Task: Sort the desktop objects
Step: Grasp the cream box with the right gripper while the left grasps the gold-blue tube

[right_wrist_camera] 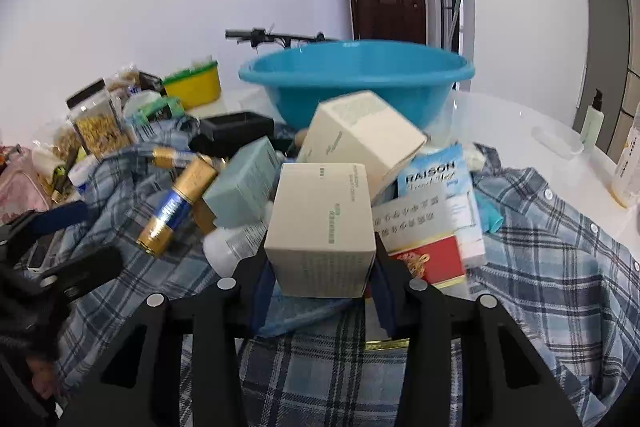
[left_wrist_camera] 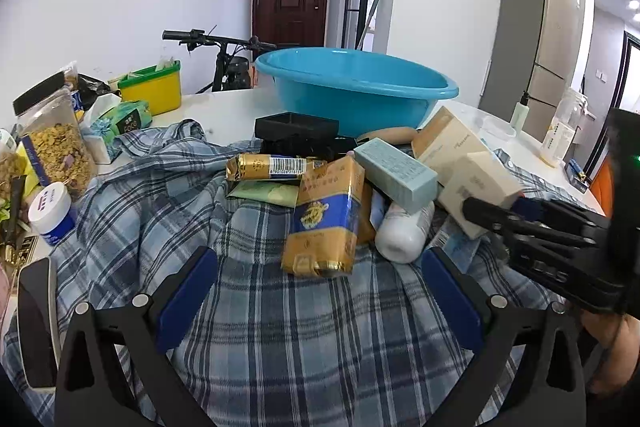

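Your right gripper (right_wrist_camera: 322, 281) clamps a small cream cardboard box (right_wrist_camera: 322, 227), its fingers pressed against both sides, at the near edge of a heap of cartons on a blue plaid shirt (right_wrist_camera: 540, 267). A larger cream carton (right_wrist_camera: 360, 135) tilts just behind it, with a pale green box (right_wrist_camera: 244, 183) to its left. Beyond stands a turquoise plastic basin (right_wrist_camera: 356, 79). Your left gripper (left_wrist_camera: 318, 287) hangs with fingers wide apart before a gold-and-blue cigarette pack (left_wrist_camera: 326, 223).
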Demonstrator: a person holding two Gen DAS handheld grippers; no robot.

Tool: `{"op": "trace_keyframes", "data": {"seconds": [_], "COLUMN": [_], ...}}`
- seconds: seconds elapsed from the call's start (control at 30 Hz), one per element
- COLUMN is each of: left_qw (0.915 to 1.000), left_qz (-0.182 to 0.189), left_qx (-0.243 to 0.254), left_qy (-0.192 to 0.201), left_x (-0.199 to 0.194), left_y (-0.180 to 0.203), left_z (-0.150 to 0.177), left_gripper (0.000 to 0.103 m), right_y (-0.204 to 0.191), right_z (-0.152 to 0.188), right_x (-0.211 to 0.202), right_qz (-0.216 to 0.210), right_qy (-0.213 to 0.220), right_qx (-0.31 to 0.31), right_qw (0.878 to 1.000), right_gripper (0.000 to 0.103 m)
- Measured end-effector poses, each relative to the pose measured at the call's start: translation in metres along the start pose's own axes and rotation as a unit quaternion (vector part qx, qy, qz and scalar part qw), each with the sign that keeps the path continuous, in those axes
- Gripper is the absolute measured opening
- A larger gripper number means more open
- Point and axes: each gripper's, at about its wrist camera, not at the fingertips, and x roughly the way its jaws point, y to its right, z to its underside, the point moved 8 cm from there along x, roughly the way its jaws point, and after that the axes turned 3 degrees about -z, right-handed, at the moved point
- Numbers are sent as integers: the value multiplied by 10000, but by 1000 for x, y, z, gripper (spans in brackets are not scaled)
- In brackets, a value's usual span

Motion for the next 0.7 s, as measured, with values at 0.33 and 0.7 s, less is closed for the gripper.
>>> {"op": "trace_keyframes", "data": {"seconds": [0.33,0.7], "left_qw": [9961,9968], "left_qz": [-569,-306], "left_qx": [567,517], "left_qy": [-369,-535], "left_x": [46,59], "left_y": [2,-1], "left_z": [-4,3], "left_gripper": [84,27], "right_y": [4,5], "right_z": [-8,-11], "right_x": [-21,-28], "right_qz": [-234,-425], "right_qy": [300,454], "right_qx": [55,83], "right_qw": [9993,9980], "right_gripper": [41,41]}}
